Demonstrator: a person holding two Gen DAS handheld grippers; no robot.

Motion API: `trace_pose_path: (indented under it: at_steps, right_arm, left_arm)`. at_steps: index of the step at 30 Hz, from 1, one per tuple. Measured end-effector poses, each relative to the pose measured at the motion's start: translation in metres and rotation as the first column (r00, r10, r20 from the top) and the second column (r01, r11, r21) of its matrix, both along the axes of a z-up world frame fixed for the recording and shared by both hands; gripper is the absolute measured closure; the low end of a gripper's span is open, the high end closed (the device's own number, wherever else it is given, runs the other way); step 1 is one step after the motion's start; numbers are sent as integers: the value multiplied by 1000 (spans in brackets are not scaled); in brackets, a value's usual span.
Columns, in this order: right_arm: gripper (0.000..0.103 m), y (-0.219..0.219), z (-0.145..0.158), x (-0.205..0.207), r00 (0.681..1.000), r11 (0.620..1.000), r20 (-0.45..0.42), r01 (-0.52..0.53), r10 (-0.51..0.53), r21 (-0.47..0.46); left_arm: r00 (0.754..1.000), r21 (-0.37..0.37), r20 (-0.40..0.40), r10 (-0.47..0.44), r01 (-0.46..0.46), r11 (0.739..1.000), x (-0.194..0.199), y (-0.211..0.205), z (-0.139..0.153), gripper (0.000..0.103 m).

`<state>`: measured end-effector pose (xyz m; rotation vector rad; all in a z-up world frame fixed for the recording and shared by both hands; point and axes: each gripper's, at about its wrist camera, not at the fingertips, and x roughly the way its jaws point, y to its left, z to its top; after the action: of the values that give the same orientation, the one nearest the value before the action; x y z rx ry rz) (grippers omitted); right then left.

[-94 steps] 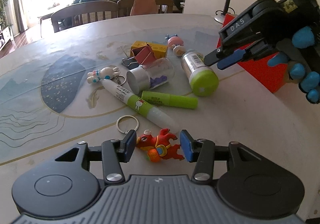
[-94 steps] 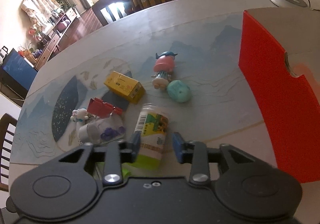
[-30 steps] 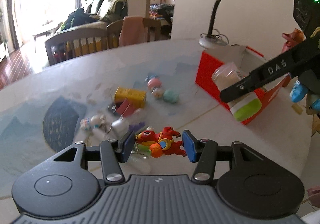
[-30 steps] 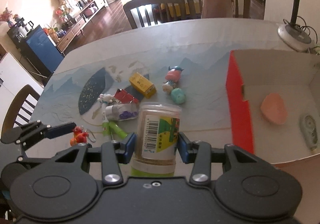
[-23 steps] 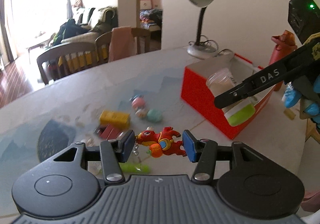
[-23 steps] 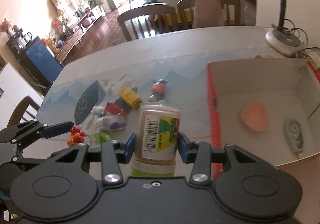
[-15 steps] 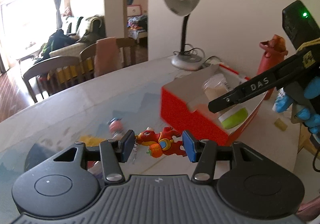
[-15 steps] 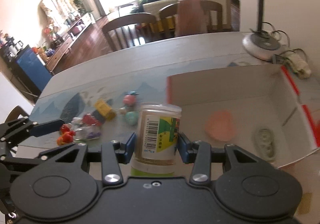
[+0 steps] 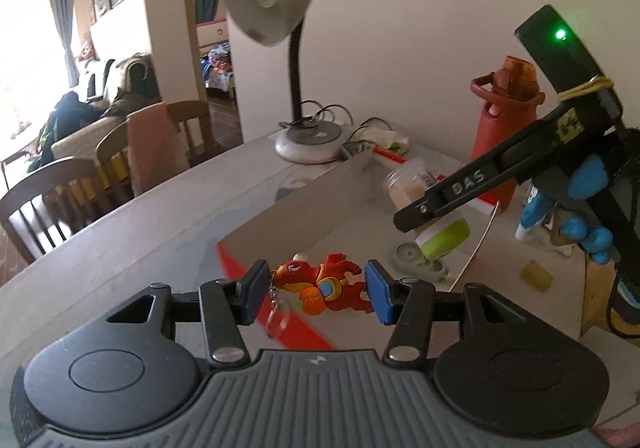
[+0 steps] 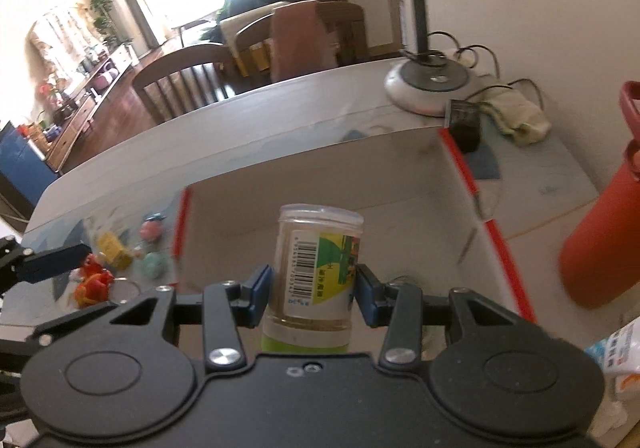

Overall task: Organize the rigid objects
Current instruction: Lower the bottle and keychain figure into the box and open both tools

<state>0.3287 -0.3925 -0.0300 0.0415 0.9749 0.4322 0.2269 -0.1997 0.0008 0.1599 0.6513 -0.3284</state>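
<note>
My left gripper point(image 9: 316, 294) is shut on a red and orange cartoon keychain point(image 9: 320, 284), its ring dangling, held over the near red edge of the open red box point(image 9: 280, 232). My right gripper point(image 10: 314, 290) is shut on a clear jar with a green lid point(image 10: 318, 268), held over the box's grey inside point(image 10: 360, 184). In the left wrist view the jar point(image 9: 428, 208) hangs from the right gripper point(image 9: 430, 206) over the box, above a round tape dispenser point(image 9: 410, 254) on the box floor. In the right wrist view the left gripper point(image 10: 86, 250) holds the keychain point(image 10: 92, 284).
A desk lamp point(image 9: 304, 140) with cables stands behind the box, and a red water bottle point(image 9: 506, 120) to its right. A yellow box point(image 10: 114, 248), a pink figure point(image 10: 152, 230) and a teal egg point(image 10: 154, 266) lie on the table left of the box. Chairs point(image 10: 188, 88) line the far edge.
Both grippers have carried their objects rightward from the pile to over the red box. The jar now hangs lower inside the box, and the keychain is above the box's near edge.
</note>
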Motion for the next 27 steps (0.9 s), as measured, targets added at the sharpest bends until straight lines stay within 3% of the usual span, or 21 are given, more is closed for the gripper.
trace_pose_path:
  at_steps: [7,13,19,27]
  right_arm:
    - [60,-19,-17,28,999,1000,-19,28,-28,-10]
    - [60,-10,-43,54,997,1000,-78,9,-11,-28]
    - [60,5,-72,74,992,997,-126,-18,9,-71]
    - [62,17,-94,87,985,994,-172,-53,36,-100]
  left_arm:
    - [999,18,-24,-27,28,999,35,-37,-9,51]
    - [991,39,-133,-33,39,999,61,-60,-46,51]
    - [970,64,-244,2,14,998,83,-70,-84,51]
    - [921,105,-386,59,-19,994,112,-73,-114,51]
